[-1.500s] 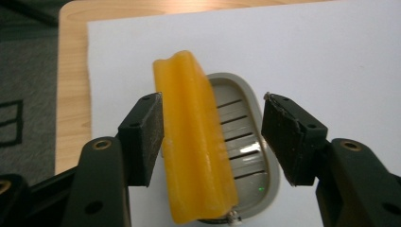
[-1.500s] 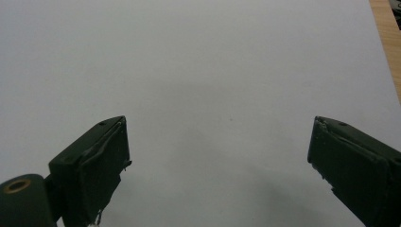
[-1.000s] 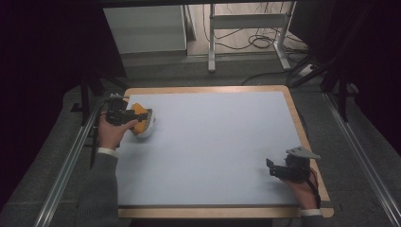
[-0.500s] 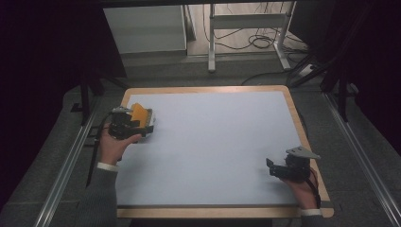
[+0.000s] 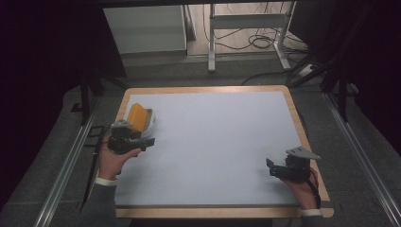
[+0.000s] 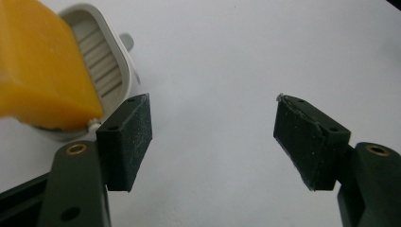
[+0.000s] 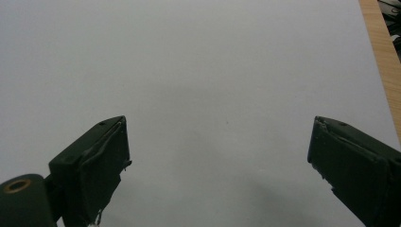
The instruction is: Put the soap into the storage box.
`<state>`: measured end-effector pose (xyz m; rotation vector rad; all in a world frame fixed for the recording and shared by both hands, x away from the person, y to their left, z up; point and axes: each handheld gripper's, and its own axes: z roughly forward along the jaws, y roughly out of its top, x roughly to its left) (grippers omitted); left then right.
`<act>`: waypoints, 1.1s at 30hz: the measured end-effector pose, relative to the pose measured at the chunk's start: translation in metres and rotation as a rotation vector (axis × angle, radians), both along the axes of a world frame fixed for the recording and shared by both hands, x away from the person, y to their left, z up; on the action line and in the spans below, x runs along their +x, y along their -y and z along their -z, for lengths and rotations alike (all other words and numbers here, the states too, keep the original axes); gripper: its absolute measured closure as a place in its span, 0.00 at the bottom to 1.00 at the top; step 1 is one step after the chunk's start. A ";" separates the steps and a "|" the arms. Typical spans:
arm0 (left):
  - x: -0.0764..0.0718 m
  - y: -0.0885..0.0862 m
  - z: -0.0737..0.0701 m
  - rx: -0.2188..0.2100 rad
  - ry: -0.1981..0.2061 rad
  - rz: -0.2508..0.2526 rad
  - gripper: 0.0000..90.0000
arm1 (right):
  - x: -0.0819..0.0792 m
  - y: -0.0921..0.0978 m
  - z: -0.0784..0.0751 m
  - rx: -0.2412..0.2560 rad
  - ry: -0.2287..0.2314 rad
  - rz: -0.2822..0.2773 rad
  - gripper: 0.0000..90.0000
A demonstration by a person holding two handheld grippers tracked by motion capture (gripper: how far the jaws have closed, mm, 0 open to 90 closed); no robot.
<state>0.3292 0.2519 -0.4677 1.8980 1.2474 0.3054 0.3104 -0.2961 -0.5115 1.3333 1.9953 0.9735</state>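
Note:
A yellow block point(image 5: 137, 117) rests tilted in a white ribbed dish point(image 5: 149, 124) near the table's left edge. In the left gripper view the yellow block point(image 6: 40, 71) covers much of the dish point(image 6: 106, 56) at the upper left. My left gripper point(image 5: 142, 138) sits just on the near side of the dish, open, with nothing between its jaws; its left pad point(image 6: 127, 139) lies close to the dish's rim. My right gripper point(image 5: 273, 169) rests near the front right corner. It is open point(image 7: 222, 165) over bare white surface.
The white tabletop point(image 5: 217, 142) has a wooden rim point(image 5: 203, 89). Dark floor, metal rails and a frame with cables point(image 5: 255, 42) lie beyond the far edge. The wooden rim point(image 7: 380, 61) runs along the right side of the right gripper view.
My left gripper has drawn back from the yellow block toward the near edge, leaving block and dish in place. The right gripper has not moved.

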 end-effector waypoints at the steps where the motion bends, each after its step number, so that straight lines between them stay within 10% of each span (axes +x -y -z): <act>1: -0.004 -0.002 0.006 -0.049 -0.004 0.009 0.32 | 0.000 0.000 0.000 -0.001 0.000 0.000 0.07; 11: -0.018 -0.003 0.034 -0.045 -0.039 0.005 0.33 | -0.001 -0.002 -0.001 -0.007 0.008 -0.004 0.07; 33: -0.022 -0.006 0.040 -0.012 -0.048 -0.003 0.31 | -0.003 -0.003 -0.003 -0.011 0.026 -0.010 0.07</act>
